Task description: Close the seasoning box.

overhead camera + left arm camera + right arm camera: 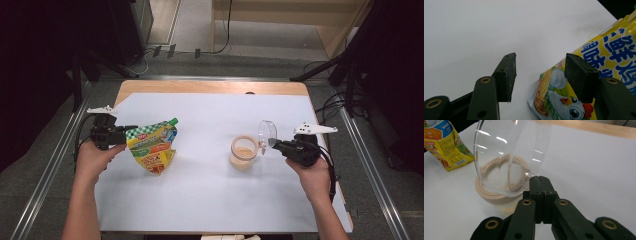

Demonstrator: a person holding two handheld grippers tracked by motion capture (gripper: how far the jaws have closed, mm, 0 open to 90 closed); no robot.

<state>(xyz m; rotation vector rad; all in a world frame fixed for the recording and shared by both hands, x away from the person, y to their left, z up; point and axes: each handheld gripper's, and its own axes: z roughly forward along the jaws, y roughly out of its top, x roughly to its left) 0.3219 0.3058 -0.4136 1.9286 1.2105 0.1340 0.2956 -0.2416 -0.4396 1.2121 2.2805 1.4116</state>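
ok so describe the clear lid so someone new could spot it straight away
On the white table sheet, look right of centre to the beige round jar. The clear plastic dome lid stands tilted at its right rim, pinched by the right hand-held gripper; it's the one see-through thing, unlike the yellow pouch.

Blue Chinese characters "鲜" and "调味" on the yellow pouch (614,57)

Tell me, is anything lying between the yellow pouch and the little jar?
No. In the high view, only bare white table stretches between the yellow pouch and the jar.
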